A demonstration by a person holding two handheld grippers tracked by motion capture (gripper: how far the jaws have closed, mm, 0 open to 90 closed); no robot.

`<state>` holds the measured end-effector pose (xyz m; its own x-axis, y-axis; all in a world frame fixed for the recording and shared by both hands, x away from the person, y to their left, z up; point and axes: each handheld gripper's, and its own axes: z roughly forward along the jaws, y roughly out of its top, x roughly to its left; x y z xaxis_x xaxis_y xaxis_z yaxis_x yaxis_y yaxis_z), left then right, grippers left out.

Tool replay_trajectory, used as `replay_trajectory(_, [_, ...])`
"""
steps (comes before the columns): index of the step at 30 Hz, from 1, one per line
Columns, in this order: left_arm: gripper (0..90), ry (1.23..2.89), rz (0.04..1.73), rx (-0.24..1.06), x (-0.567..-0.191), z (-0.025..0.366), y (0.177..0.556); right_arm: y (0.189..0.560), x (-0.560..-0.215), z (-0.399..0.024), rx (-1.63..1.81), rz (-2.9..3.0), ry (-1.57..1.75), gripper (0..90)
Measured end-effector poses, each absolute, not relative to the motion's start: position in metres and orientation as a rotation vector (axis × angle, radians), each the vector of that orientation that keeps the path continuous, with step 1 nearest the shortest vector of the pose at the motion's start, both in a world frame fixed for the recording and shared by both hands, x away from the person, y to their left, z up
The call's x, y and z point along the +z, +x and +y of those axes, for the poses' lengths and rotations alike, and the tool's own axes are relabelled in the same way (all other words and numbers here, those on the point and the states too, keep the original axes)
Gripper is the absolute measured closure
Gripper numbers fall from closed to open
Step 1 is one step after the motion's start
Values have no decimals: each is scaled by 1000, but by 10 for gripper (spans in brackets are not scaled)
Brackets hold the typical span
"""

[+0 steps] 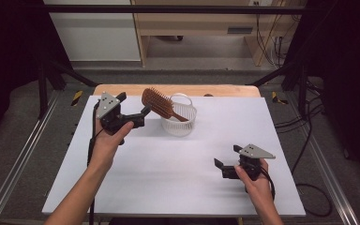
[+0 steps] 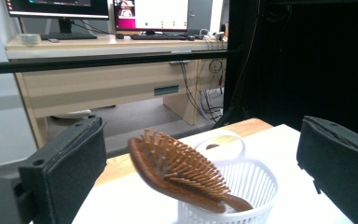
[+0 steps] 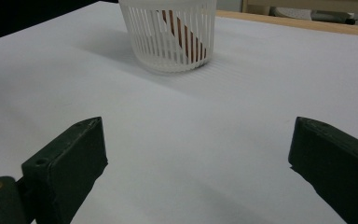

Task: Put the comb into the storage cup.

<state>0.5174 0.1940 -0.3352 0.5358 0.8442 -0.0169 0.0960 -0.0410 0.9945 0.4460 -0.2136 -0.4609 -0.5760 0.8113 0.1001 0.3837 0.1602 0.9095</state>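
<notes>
A brown wooden hairbrush (image 1: 157, 102) stands tilted in a white slatted basket (image 1: 180, 125), handle down inside, bristled head sticking out over the rim to the left. My left gripper (image 1: 133, 105) hovers just left of the brush head, open, its jaws wide apart and touching nothing. In the left gripper view the hairbrush (image 2: 177, 170) and basket (image 2: 261, 186) lie ahead between the jaws of the left gripper (image 2: 203, 140). My right gripper (image 1: 227, 156) is low over the table at the front right, open and holding nothing. In the right gripper view the basket (image 3: 168, 46) is farther off beyond the right gripper (image 3: 196, 140).
A white sheet (image 1: 178, 164) covers the table, with a strip of bare wood (image 1: 225, 90) along the far edge. Black frame bars (image 1: 168, 9) cross above the back. Beyond stand a wooden desk (image 2: 121, 79) and monitors (image 2: 151, 14).
</notes>
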Motion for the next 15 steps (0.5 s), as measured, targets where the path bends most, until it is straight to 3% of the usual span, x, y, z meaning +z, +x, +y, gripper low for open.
replay_trajectory(15, [14,1501,877,761,-329,230,505,444,-461,-216,1412,2025,1143,43])
